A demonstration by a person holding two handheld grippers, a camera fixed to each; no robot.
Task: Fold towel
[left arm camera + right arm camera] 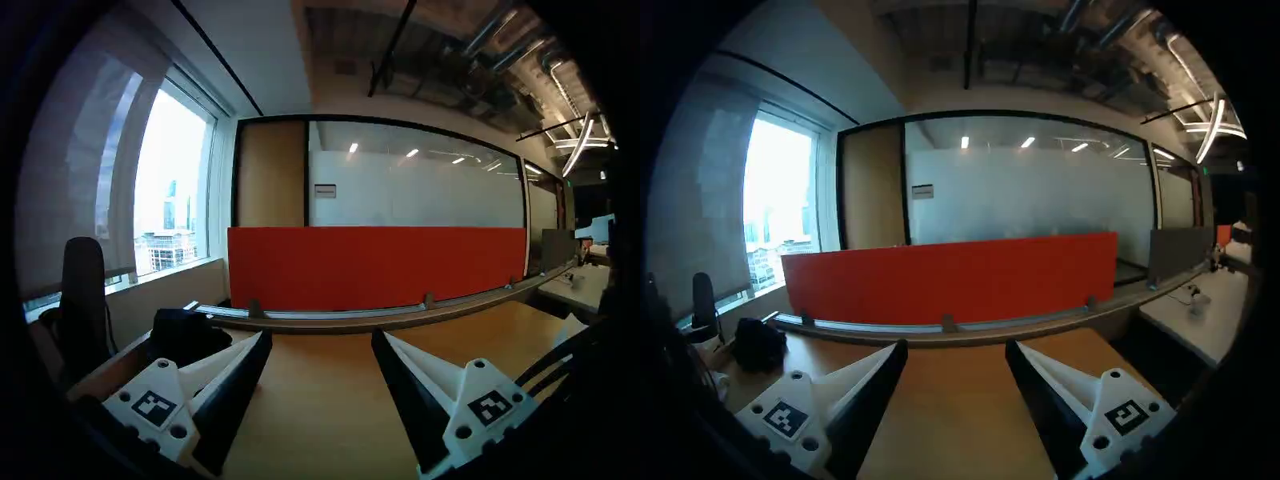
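Observation:
In the left gripper view, my left gripper (pixel 322 340) is open above the wooden desk (pixel 320 400), with nothing between its white and black fingers (pixel 240 376). In the right gripper view, my right gripper (pixel 957 350) is likewise open over the same wooden desk (pixel 960 408), its fingers (pixel 872 384) spread apart and holding nothing. Both cameras look level across the desk toward the far partition. I see no towel here.
A red divider panel (pixel 376 268) stands along the desk's far edge, red divider panel (pixel 952 280). A dark bundle (pixel 184 332) lies at the left, dark bundle (pixel 758 344). A black chair back (pixel 84 296) stands by the window. White desks (pixel 1200 312) lie to the right.

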